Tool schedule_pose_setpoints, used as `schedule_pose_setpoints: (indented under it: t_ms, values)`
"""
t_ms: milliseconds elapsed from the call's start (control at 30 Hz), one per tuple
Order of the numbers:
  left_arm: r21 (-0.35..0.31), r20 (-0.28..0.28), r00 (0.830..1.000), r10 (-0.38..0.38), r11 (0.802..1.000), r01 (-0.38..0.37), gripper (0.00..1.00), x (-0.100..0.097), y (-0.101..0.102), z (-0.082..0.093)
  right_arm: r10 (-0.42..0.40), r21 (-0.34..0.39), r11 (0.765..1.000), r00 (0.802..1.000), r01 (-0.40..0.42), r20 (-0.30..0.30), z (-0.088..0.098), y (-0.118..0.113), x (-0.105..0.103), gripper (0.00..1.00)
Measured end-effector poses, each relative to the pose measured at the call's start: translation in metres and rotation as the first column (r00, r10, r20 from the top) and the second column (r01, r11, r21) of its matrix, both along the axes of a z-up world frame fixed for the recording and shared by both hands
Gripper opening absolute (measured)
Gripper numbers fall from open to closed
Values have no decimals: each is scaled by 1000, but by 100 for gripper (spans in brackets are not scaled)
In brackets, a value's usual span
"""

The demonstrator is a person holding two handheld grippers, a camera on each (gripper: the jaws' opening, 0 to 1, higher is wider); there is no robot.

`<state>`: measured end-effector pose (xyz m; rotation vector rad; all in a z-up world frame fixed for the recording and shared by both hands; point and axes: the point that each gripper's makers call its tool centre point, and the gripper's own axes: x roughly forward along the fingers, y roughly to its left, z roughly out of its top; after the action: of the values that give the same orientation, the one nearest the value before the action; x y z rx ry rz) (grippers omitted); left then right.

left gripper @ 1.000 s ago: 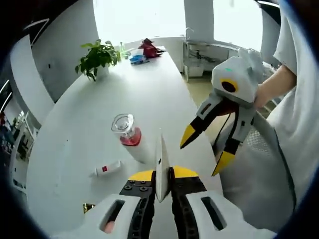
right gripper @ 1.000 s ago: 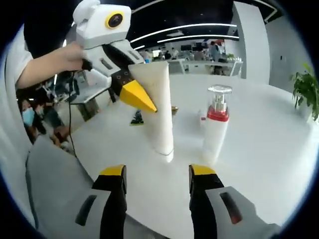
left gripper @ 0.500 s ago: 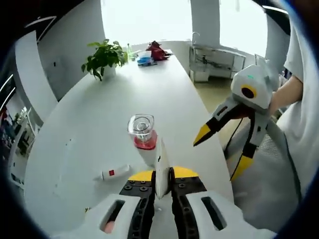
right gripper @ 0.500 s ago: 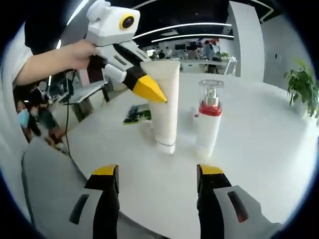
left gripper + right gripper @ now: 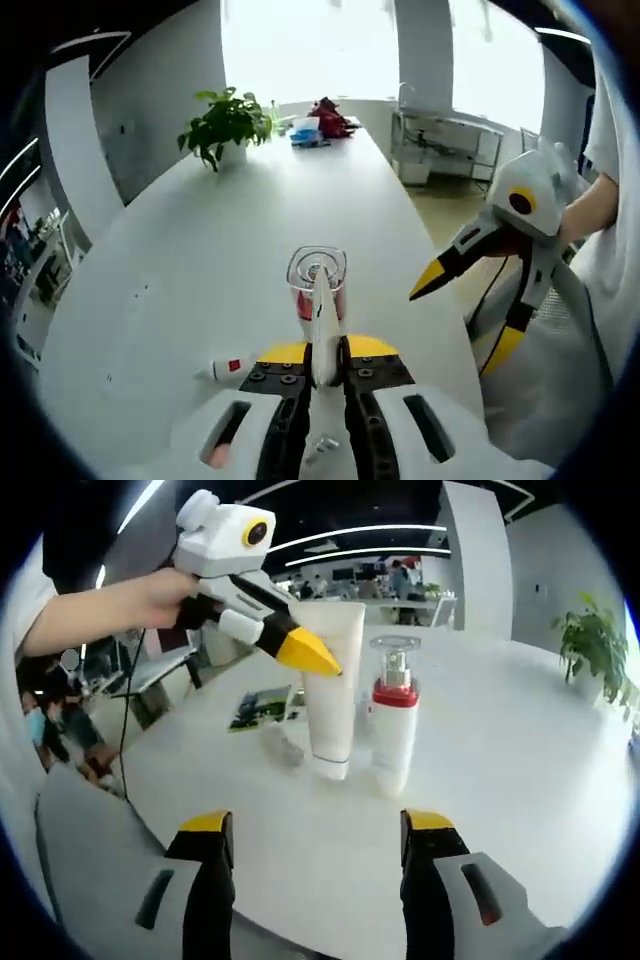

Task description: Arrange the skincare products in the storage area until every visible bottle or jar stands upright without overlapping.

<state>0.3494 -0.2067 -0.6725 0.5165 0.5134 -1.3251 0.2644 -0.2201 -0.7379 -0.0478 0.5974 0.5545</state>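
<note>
The tube [image 5: 332, 685], white and standing cap-down on the white table [image 5: 520, 780], is pinched at its flat top edge by the left gripper [image 5: 305, 658], whose yellow tips close on it. In the left gripper view the same tube [image 5: 321, 325] shows edge-on as a thin white blade between the left gripper's [image 5: 323, 352] own two jaws, which are nearly together around it.

Just beside the tube stands a pump bottle [image 5: 393, 720], upright, white with a red collar and a clear cap; whether the two touch I cannot tell. In the left gripper view the bottle [image 5: 317, 285] is seen from above, right behind the tube's edge. A small white tube [image 5: 228, 368] with a red mark lies flat on the table to one side. A card [image 5: 262, 706] lies on the table beyond the standing tube.

The right gripper [image 5: 318, 826] hangs low over the near table edge, jaws wide apart and holding nothing, well short of the two products. In the left gripper view it [image 5: 470, 310] appears off to the side with its yellow tips spread, held by a hand [image 5: 588, 215].

A potted plant [image 5: 228, 122] stands far down the table.
</note>
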Motion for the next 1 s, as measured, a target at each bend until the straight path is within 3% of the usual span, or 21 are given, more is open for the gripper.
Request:
schedule_pose_setpoints:
  t_ms: [233, 467, 600, 1000]
  values:
    - [-84, 4, 1000, 16, 996, -16, 7, 12, -2, 0, 21, -32, 999, 1000, -21, 1, -2, 3, -1, 70]
    - [-99, -5, 1000, 12, 995, -12, 7, 10, 1, -14, 12, -27, 1000, 1000, -12, 0, -3, 1, 0, 71]
    - [-166, -10, 1000, 19, 986, -20, 7, 12, -3, -9, 17, -32, 999, 1000, -17, 0, -4, 2, 0, 71]
    - [-198, -36, 999, 2, 980, -9, 8, 19, 2, -9, 17, -38, 999, 1000, -17, -4, -5, 2, 0, 71]
